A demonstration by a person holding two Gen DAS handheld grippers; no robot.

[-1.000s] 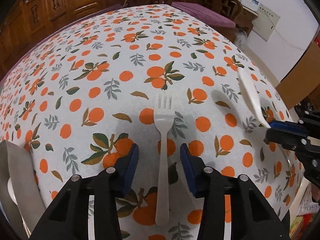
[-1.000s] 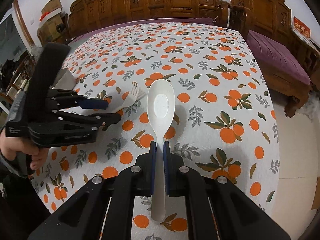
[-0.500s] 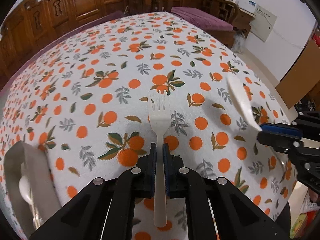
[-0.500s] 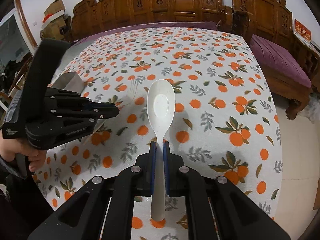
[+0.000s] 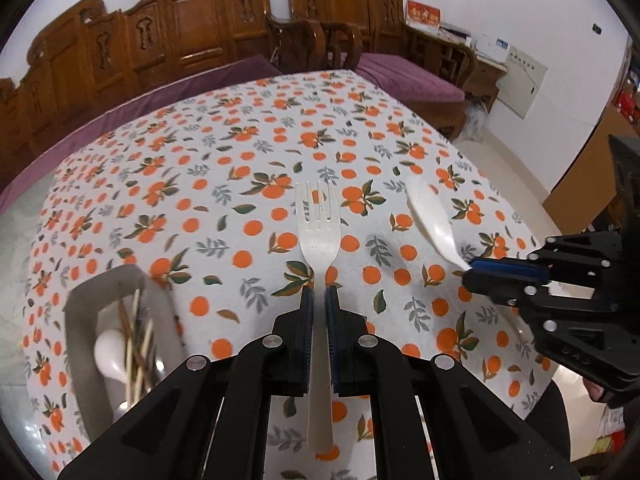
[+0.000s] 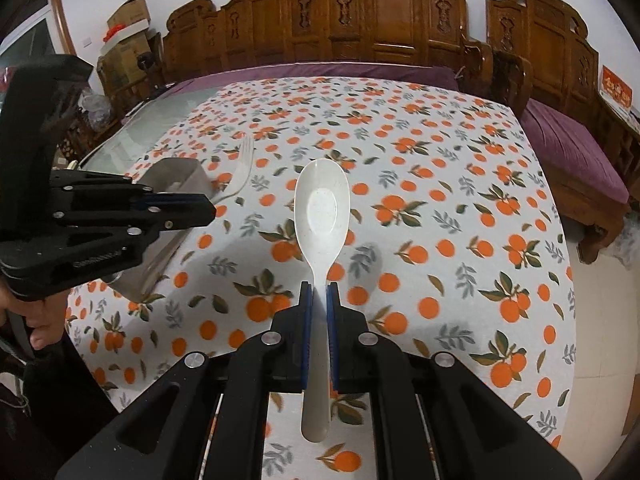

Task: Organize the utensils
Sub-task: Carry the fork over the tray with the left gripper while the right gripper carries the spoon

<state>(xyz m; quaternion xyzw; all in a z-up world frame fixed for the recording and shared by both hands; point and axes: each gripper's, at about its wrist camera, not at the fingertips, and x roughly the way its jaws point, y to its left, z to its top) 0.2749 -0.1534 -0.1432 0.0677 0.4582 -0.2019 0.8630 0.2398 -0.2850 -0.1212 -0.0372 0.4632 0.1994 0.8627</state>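
My left gripper (image 5: 319,300) is shut on the handle of a white plastic fork (image 5: 318,232) and holds it above the table, tines pointing away. My right gripper (image 6: 319,300) is shut on the handle of a white plastic spoon (image 6: 321,212), bowl up, also lifted. The spoon shows at the right of the left wrist view (image 5: 430,216); the fork shows at the left of the right wrist view (image 6: 244,168). A grey utensil holder (image 5: 80,308) stands at the lower left, holding chopsticks (image 5: 138,340) and a white spoon (image 5: 110,354).
The table wears a white cloth with an orange-fruit print (image 5: 280,152). Carved wooden benches with purple cushions (image 6: 568,152) stand behind and to the right. The grey holder shows behind the left gripper in the right wrist view (image 6: 176,172).
My left gripper closed on the fork and lifted it off the cloth. Both grippers rose, and the holder with chopsticks came into the left wrist view.
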